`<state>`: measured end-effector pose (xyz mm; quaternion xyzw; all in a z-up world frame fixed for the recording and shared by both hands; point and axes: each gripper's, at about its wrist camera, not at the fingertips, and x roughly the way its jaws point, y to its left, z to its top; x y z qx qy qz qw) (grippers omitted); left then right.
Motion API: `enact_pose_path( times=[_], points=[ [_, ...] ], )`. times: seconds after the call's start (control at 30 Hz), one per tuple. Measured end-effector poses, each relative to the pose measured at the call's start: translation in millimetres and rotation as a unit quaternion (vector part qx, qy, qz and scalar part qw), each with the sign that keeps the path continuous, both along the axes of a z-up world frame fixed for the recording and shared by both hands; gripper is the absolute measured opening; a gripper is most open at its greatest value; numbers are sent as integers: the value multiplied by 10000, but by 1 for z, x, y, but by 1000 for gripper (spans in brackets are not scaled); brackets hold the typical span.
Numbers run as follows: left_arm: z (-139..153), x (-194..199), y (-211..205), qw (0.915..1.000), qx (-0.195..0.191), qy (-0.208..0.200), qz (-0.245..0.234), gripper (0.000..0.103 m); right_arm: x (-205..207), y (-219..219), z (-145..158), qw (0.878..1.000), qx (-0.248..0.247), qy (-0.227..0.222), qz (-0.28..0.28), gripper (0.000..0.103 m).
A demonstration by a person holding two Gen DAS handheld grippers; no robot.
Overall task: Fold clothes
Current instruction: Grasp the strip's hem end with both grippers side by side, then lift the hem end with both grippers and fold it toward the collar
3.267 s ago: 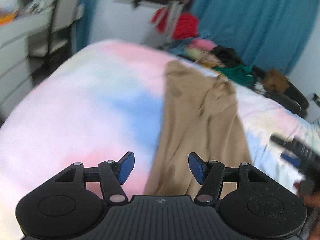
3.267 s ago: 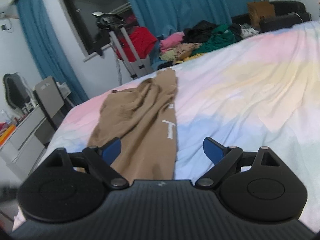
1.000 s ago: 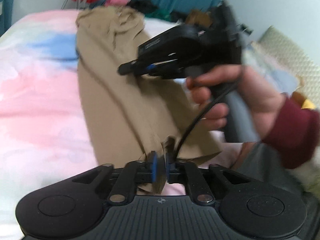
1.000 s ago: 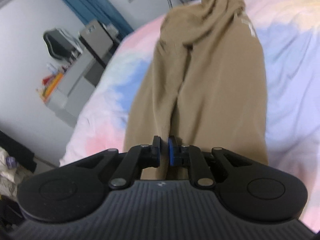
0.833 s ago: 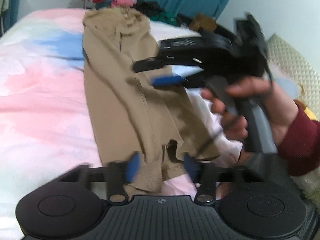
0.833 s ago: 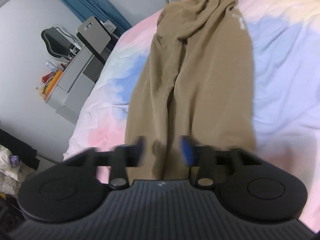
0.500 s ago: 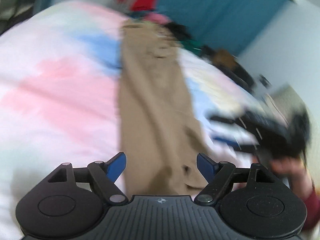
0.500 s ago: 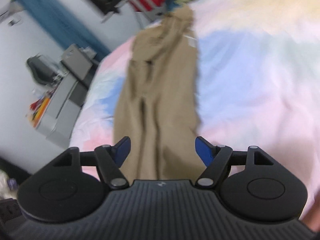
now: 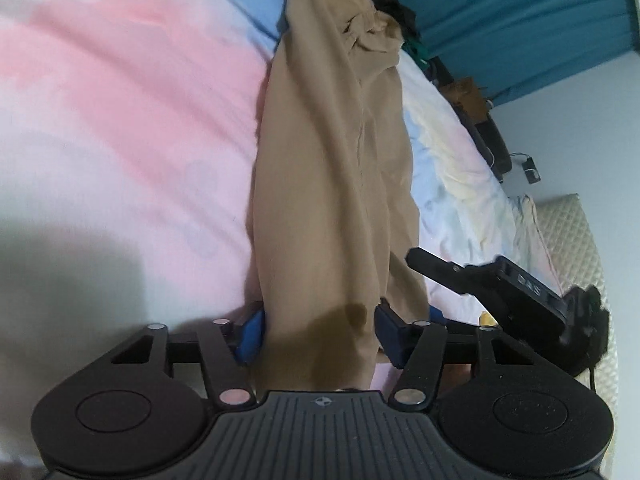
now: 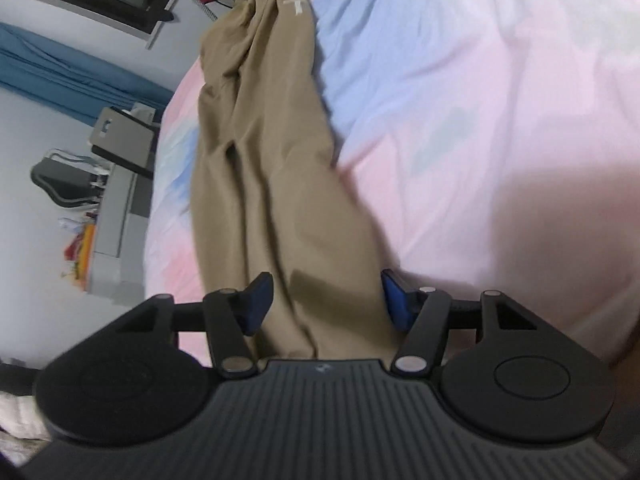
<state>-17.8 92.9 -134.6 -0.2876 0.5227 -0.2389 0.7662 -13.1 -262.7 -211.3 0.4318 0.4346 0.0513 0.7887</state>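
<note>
Tan trousers [image 9: 332,168] lie stretched lengthwise on a pastel tie-dye bed sheet [image 9: 120,112], waistband far, leg ends near me. My left gripper [image 9: 318,330] is open, its blue pads either side of the near leg end. My right gripper [image 10: 326,300] is open too, straddling the near end of the same trousers [image 10: 264,152]. The right gripper's black body [image 9: 504,292] shows at the right of the left wrist view. Neither gripper holds cloth.
A heap of clothes [image 9: 394,8] and teal curtains [image 9: 500,12] lie beyond the far bed edge. A quilted pillow [image 9: 572,232] sits right. A grey desk [image 10: 116,216] and chair [image 10: 124,136] stand left of the bed.
Both grippers went from shut on the leg ends to open about a second ago. Since then they have dropped close over the near end of the trousers.
</note>
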Motion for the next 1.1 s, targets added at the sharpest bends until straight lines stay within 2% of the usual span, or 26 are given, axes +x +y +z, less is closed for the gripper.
enact_pose_path(
  times=[0.1,0.17,0.2,0.27,0.4,0.53,0.63,0.83,0.97,1.1],
  points=[
    [-6,-2,-3,9999,3,160,-51,51,-13,7,1,9999,142,-25,21,60],
    [-7,0,-5,9998,35,171,-83,41,-17,10,0,9997,228,7,26,59],
    [-8,1,-5,9998,42,177,-79,37,-18,12,1,9998,203,15,30,56],
    [-10,2,-6,9998,46,206,-34,16,-20,13,4,9999,123,-11,15,39],
    [-6,1,-2,9998,-61,167,123,14,-26,17,4,9999,66,-38,79,37],
    [6,-4,0,9990,-285,-259,230,13,-25,23,1,9997,16,98,211,37],
    [17,-12,4,9962,-486,-630,342,12,-26,24,7,9994,-93,-3,339,13],
    [42,-27,17,9860,-908,-1268,591,10,-38,10,40,9975,-3,-697,140,12],
    [74,-35,24,9755,-1137,-1756,678,10,-44,-9,74,9925,188,-1208,-58,11],
    [113,-49,26,9654,-1288,-2179,625,10,-51,-18,116,9845,139,-1745,-55,11]
  ],
)
